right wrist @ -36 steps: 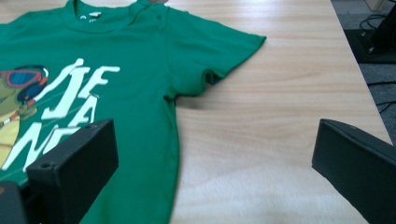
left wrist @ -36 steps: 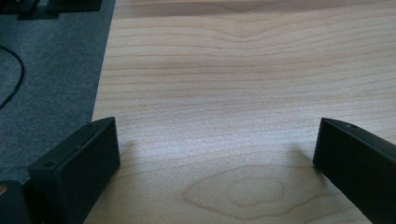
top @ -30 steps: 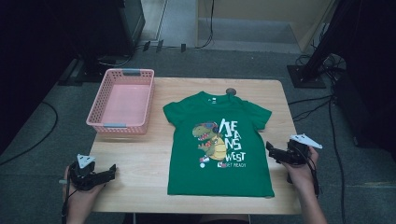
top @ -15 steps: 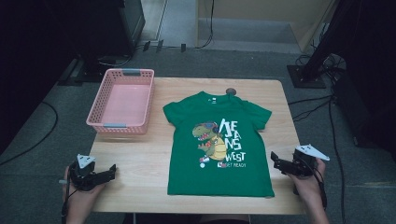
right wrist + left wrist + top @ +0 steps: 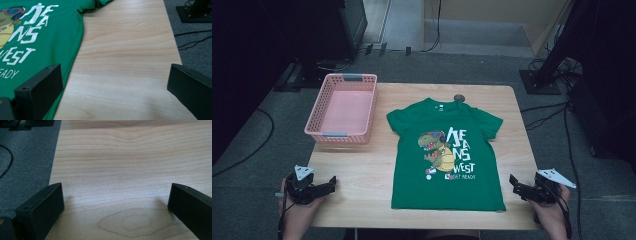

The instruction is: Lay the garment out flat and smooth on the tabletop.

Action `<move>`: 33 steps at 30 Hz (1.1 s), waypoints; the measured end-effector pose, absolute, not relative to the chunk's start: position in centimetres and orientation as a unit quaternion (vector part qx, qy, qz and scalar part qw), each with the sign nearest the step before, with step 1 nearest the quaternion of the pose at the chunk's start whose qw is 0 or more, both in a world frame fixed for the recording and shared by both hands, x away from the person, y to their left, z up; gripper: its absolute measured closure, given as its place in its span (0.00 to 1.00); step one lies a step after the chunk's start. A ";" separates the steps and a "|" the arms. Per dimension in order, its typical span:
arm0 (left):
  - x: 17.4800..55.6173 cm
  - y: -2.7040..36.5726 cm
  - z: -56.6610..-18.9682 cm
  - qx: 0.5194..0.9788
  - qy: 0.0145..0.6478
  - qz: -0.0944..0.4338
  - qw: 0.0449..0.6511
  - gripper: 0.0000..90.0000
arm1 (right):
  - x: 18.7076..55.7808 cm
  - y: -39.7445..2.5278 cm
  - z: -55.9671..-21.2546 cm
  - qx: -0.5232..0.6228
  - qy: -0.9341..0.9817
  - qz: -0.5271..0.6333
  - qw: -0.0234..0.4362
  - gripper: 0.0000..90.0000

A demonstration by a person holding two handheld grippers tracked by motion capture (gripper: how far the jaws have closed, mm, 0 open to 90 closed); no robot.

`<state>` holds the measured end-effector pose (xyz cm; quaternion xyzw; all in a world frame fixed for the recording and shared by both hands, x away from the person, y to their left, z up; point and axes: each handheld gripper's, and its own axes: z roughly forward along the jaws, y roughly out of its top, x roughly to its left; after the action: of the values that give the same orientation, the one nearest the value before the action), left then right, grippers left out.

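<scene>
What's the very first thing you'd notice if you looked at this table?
The bright green T-shirt with a cartoon dinosaur and white letters catches the eye first; it lies spread flat in the middle of the pale wooden table. Next comes the empty pink plastic basket at the table's far left corner. The left gripper and right gripper, both open, sit at the near corners.

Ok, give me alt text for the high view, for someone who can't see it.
A green T-shirt with a dinosaur print lies flat, front up, on a wooden table, with an empty pink basket at the far left corner. A person holds the left gripper and right gripper over the near corners, jaws open and touching nothing.
</scene>
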<state>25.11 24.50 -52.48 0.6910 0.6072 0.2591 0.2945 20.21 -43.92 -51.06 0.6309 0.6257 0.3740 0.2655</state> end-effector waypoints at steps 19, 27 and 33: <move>25.1 24.5 -52.5 0.691 0.607 0.259 0.294 0.01 | 15.7 -45.1 -51.8 0.643 0.630 0.352 0.256 0.00; 25.1 24.5 -52.5 0.691 0.607 0.259 0.294 0.01 | 14.4 -45.6 -52.3 0.649 0.623 0.355 0.254 0.00; 25.1 24.5 -52.5 0.691 0.607 0.259 0.294 0.01 | 13.8 -45.6 -52.5 0.652 0.611 0.376 0.247 0.00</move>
<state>25.11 24.51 -52.47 0.6910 0.6072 0.2590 0.2945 13.79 -45.62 -52.54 0.6516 0.6107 0.3760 0.2472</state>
